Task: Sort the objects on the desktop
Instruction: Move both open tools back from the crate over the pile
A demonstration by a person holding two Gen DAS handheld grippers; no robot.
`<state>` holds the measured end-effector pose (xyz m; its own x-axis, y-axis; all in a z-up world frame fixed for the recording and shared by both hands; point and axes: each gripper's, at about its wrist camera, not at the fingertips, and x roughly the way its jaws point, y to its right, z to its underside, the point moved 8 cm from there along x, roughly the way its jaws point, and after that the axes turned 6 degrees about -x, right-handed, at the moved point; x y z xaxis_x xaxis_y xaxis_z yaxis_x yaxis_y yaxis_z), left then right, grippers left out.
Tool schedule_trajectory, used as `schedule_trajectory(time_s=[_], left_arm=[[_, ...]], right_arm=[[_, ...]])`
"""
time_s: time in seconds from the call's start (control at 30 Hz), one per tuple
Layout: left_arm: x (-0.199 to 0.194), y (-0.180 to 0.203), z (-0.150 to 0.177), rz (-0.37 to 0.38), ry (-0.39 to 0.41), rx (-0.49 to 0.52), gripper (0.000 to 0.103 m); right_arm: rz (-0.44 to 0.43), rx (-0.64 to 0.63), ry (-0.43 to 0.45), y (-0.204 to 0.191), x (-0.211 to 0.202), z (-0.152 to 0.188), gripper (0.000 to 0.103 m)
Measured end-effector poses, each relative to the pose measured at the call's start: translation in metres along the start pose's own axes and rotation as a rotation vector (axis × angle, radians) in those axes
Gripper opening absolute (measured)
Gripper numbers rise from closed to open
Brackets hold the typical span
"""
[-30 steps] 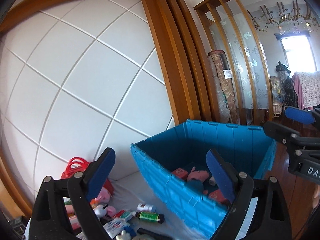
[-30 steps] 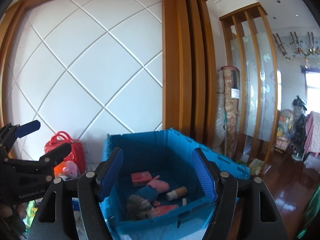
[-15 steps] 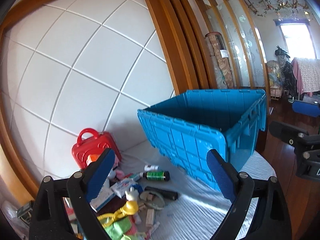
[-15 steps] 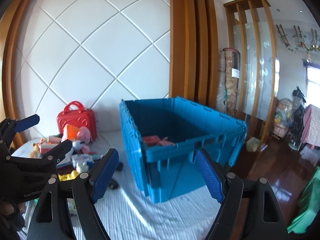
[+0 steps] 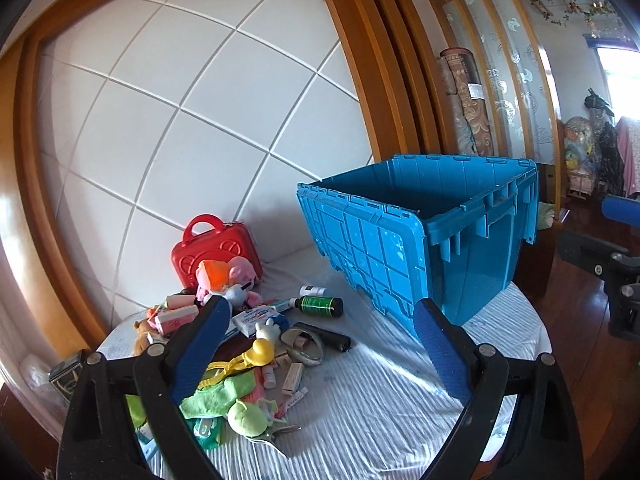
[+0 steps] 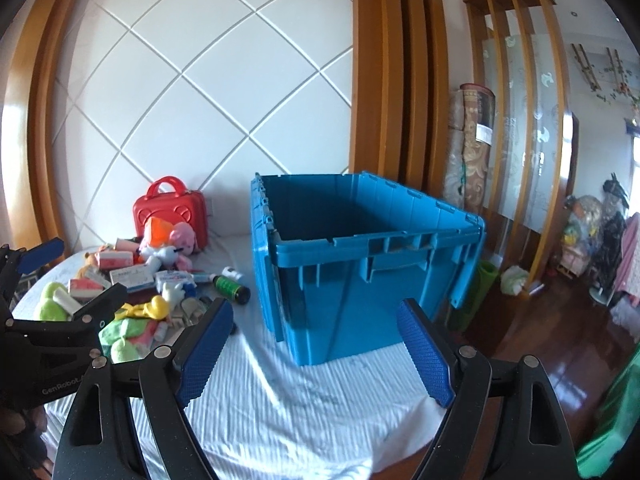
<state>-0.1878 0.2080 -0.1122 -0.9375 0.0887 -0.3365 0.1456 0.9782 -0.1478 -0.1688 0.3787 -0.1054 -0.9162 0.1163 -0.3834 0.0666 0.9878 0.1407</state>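
A big blue crate [image 5: 420,236] [image 6: 360,264] stands open-topped on the white-clothed table [image 5: 380,400]; its inside is hidden from here. Left of it lies a pile of small things: a red case [image 5: 216,256] [image 6: 172,212], a pink plush [image 5: 236,274], a green bottle [image 5: 322,306] [image 6: 232,289], a black torch [image 5: 326,336], a yellow toy [image 5: 260,350] and a green plush [image 5: 246,418]. My left gripper [image 5: 320,332] hangs open and empty above the near side of the pile. My right gripper [image 6: 316,344] is open and empty in front of the crate's near wall.
A white panelled wall with a wooden frame backs the table. Right of the crate stand a rolled carpet [image 6: 472,144] and a slatted wooden screen [image 6: 520,120]. The table's right edge drops to a dark wood floor [image 6: 560,320]. Boxes and tubes [image 6: 132,276] crowd the pile.
Both grippers have pulled back and sunk from over the crate toward the table. The crate's contents have dropped out of sight, and the pile has come into view. The right jaws stand slightly wider.
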Motion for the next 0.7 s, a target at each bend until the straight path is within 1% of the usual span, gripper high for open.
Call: schedule_trajectory(time_s=[0.07, 0.17, 0.27, 0.43, 0.53, 0.7], left_arm=[[-0.003, 0.0, 0.001, -0.016, -0.004, -0.018, 0.094], [-0.007, -0.004, 0.001, -0.047, -0.001, -0.044, 0.094], [-0.007, -0.009, 0.004, -0.078, -0.01, -0.049, 0.094], [-0.009, -0.021, 0.01, -0.117, -0.018, -0.081, 0.094], [-0.009, -0.024, 0.018, -0.143, -0.03, -0.083, 0.094], [-0.009, -0.038, 0.037, -0.188, -0.046, -0.08, 0.094]], right_arm=[[-0.004, -0.018, 0.005, 0.001, -0.005, 0.0, 0.085], [-0.011, -0.028, 0.027, 0.003, -0.014, -0.003, 0.091], [-0.024, -0.03, 0.042, 0.003, -0.018, -0.006, 0.091], [-0.07, -0.041, 0.038, -0.001, -0.015, -0.006, 0.092], [-0.097, -0.057, 0.035, -0.007, -0.011, -0.005, 0.097], [-0.151, -0.073, 0.029, -0.025, -0.001, 0.002, 0.098]])
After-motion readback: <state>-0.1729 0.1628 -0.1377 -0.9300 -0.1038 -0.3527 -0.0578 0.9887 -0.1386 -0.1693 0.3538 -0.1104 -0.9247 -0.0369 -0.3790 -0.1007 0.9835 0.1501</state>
